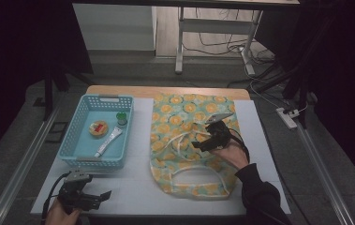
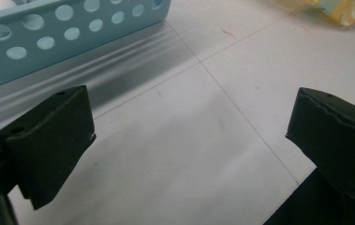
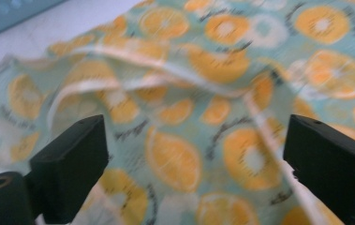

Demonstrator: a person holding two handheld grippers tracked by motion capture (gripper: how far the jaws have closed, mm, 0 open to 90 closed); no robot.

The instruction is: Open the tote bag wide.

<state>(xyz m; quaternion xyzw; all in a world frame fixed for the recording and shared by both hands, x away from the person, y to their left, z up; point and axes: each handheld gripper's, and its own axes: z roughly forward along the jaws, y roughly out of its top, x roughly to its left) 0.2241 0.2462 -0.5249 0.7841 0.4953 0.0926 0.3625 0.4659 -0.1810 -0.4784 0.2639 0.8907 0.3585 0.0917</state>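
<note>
The orange-print tote bag point(image 1: 191, 140) lay flat on the white table point(image 1: 133, 187), right of centre in the high view, its pale handles point(image 1: 184, 140) looped loosely over the cloth and its mouth toward the lower edge of the frame. Lying slack like that, it seemed to have been laid out for loading, and the mouth would probably have to be lifted apart before anything could go in.

Over the middle of the bag hovered the right tongs point(image 1: 203, 136), the hand coming in from the lower right. In the right gripper view the jaws stood wide apart with only printed fabric point(image 3: 189, 154) far beneath them and nothing between, so they gripped nothing. The blur in that view suggested the hand was in motion, perhaps between holds on the cloth.

To the left of the bag, near but apart, sat a light-blue perforated basket point(image 1: 79, 154) holding a white tube point(image 1: 108, 142), a small round tin point(image 1: 98, 128) and a green-capped jar point(image 1: 122, 118), likely the goods meant for the bag.

At the lower left of the frame the left tongs point(image 1: 91, 197) rested low over bare table, jaws open and empty, with the basket wall point(image 2: 48, 33) just ahead, seemingly parked near the basket to be ready for picking.
</note>
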